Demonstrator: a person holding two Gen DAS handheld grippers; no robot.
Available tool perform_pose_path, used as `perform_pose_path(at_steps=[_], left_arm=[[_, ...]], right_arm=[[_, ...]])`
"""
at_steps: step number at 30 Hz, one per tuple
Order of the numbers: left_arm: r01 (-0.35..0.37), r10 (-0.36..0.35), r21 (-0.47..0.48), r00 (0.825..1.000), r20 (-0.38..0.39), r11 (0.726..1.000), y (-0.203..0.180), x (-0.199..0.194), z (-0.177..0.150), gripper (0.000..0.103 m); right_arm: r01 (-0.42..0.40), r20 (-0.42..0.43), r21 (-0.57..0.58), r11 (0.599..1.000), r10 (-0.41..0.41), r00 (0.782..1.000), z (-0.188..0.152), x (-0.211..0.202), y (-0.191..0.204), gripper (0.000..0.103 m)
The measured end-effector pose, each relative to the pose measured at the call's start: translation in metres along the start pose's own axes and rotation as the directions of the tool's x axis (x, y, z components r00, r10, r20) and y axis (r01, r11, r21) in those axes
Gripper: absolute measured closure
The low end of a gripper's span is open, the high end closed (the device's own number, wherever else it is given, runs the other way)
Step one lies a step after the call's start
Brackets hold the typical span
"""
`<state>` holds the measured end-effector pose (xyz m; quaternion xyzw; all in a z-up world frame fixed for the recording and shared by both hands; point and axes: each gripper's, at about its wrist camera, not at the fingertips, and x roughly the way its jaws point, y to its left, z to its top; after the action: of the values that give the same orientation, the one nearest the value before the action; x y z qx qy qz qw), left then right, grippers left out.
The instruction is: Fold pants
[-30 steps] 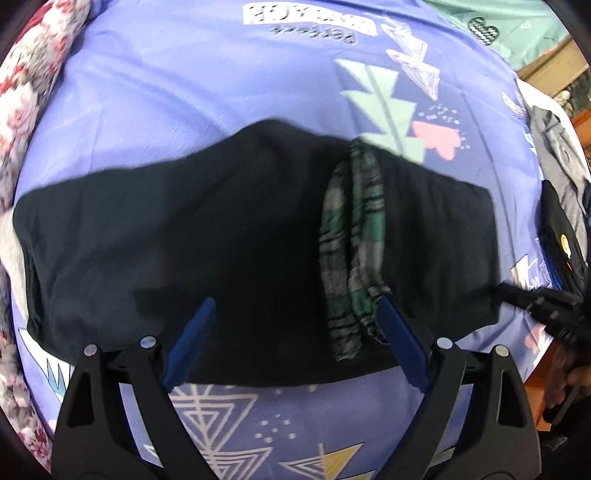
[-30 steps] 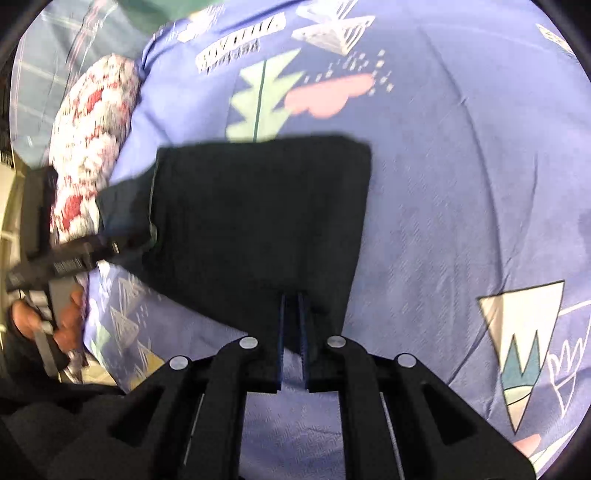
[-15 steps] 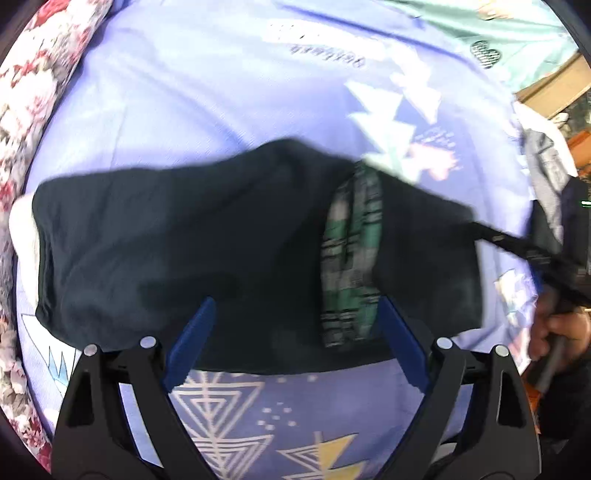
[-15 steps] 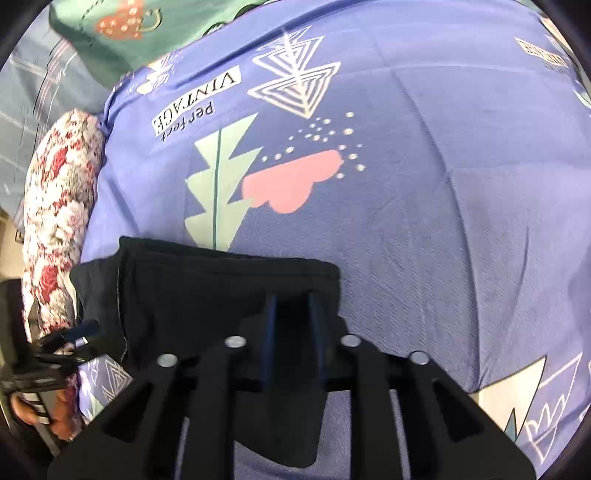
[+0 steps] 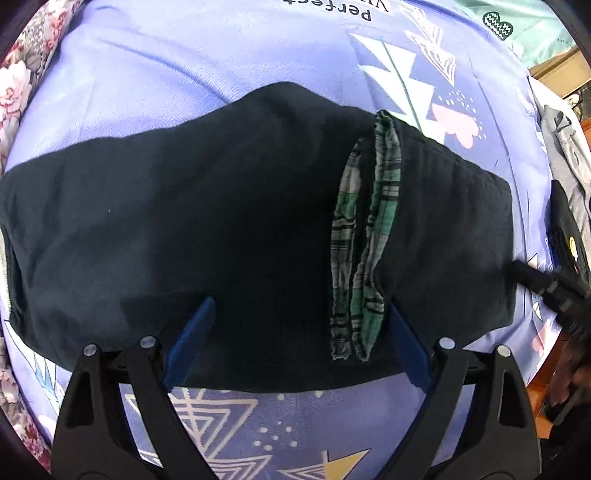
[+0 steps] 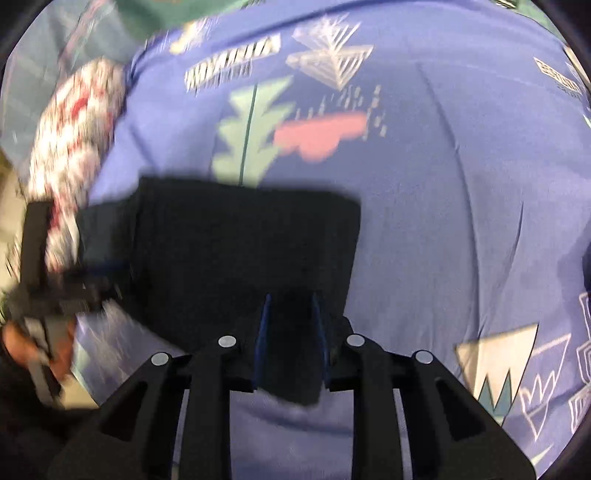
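Black pants point(image 5: 221, 229) lie folded across a purple printed bedsheet point(image 5: 184, 66), with a green plaid lining point(image 5: 365, 236) showing at a fold right of centre. My left gripper point(image 5: 299, 314) is open, its blue fingers spread over the pants' near edge. My right gripper point(image 6: 290, 306) has its jaws partly apart around the near corner of the pants point(image 6: 240, 251); the view is blurred, so contact is unclear. The right gripper also shows in the left wrist view point(image 5: 546, 288) at the pants' right edge, and the left gripper in the right wrist view point(image 6: 74, 284).
A floral pillow point(image 5: 14, 85) lies along the left side of the bed. Grey and dark clothes point(image 5: 569, 155) lie at the right edge. A green cushion point(image 5: 517, 22) sits at the far right corner.
The right gripper's jaws have opened from shut, and it has swung back down over the pants' corner. The left gripper stays open over the near edge.
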<state>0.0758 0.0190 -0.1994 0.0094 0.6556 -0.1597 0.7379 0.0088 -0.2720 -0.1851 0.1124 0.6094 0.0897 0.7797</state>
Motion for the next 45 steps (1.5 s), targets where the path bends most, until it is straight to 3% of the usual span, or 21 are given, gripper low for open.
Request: perform_pose_path(at_steps=[7,11,12,15,19,23,25,28,35,42,45], left_arm=[[-0.028,0.028,0.019,1.0,0.013,0.999,-0.005,-0.003,-0.003,0.008],[-0.012,0.012,-0.008,0.996,0.089,1.0,0.012,-0.033,-0.017,0.009],[-0.021,0.023,-0.016,0.993,0.113,1.0,0.019,-0.042,-0.021,0.009],[-0.024,0.045,-0.117,0.982,0.183,0.993,0.06,-0.068,-0.035,0.009],[-0.059,0.114,-0.242,0.968,0.222,0.969,0.119,-0.082,-0.037,0.009],[-0.168,0.225,-0.228,0.939,0.258,0.959,0.168,-0.079,-0.026,0.012],[-0.173,0.235,-0.264,0.945,0.229,0.949,0.185,-0.072,-0.016,0.019],[-0.116,0.19,-0.306,0.956,0.225,0.945,0.207,-0.064,-0.009,0.019],[-0.136,0.155,-0.096,0.963,0.223,0.986,0.191,-0.043,0.015,0.019],[-0.199,0.183,0.053,0.957,0.225,0.979,0.171,-0.025,0.033,0.018],[-0.183,0.162,0.074,0.96,0.229,0.98,0.17,-0.025,0.038,0.027]], right_arm=[[-0.009,0.012,0.015,1.0,0.009,1.0,0.0,-0.006,0.0,0.072],[-0.022,0.017,0.0,1.0,0.022,1.0,-0.016,-0.02,0.006,0.05],[-0.021,0.011,-0.005,1.0,0.021,1.0,-0.022,-0.021,0.007,0.05],[-0.021,0.005,0.009,1.0,0.021,1.0,-0.036,-0.025,0.008,0.048],[-0.033,0.011,0.07,0.997,0.032,0.999,-0.041,-0.027,-0.002,0.045],[-0.029,0.02,0.059,0.998,0.028,0.999,-0.038,-0.031,0.001,0.044],[-0.029,0.02,0.048,0.998,0.028,0.999,-0.036,-0.031,0.005,0.044],[-0.042,0.015,0.052,0.998,0.042,0.999,-0.034,-0.029,0.007,0.044],[-0.056,0.004,0.118,0.991,0.056,0.998,-0.033,-0.026,0.001,0.044],[-0.038,-0.005,0.126,0.991,0.039,0.999,-0.028,-0.019,0.004,0.043],[-0.036,-0.011,0.122,0.992,0.037,0.999,-0.026,-0.017,0.006,0.043]])
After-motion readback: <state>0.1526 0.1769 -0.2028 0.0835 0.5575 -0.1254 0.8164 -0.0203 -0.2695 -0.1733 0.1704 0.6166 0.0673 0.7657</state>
